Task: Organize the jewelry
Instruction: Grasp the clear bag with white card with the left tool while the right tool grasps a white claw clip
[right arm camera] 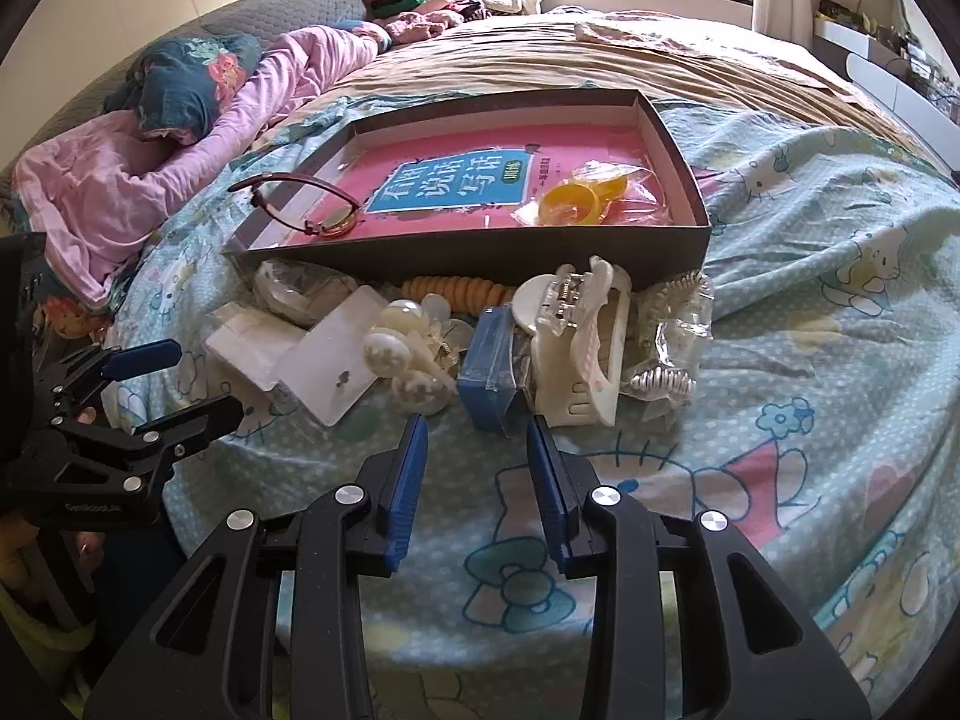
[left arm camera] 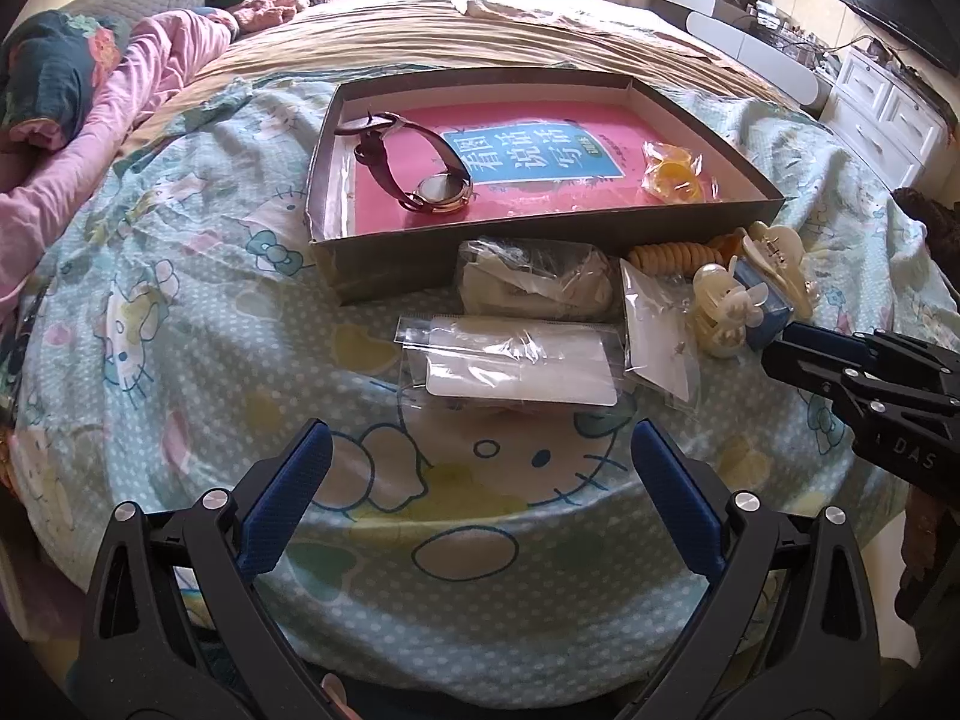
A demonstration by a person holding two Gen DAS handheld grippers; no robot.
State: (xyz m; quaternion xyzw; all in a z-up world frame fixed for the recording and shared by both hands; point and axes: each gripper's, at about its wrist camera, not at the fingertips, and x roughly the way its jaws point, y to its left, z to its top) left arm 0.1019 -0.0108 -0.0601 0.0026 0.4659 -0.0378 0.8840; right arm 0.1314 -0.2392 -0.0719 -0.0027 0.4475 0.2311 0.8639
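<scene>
Blue pads line the right gripper, whose jaws stand narrowed and hold nothing; they hang just short of the blue box in its clear wrap, which lies on the patterned bedsheet. Beside that box sit a white claw clip and a cream flower clip, with flat clear packets to the left and an orange coil hair tie against the tray wall. Beyond the pile, the shallow cardboard tray already holds a watch with a dark red strap and a bagged yellow piece. The left gripper waits wide apart and empty over the sheet, near the packets.

The step in hand looks like a reach for the next loose item, probably the blue box. The next move calls for a little more advance so the pads straddle its narrow sides, a firm close on the slippery wrap, then a lift over the tray wall.
</scene>
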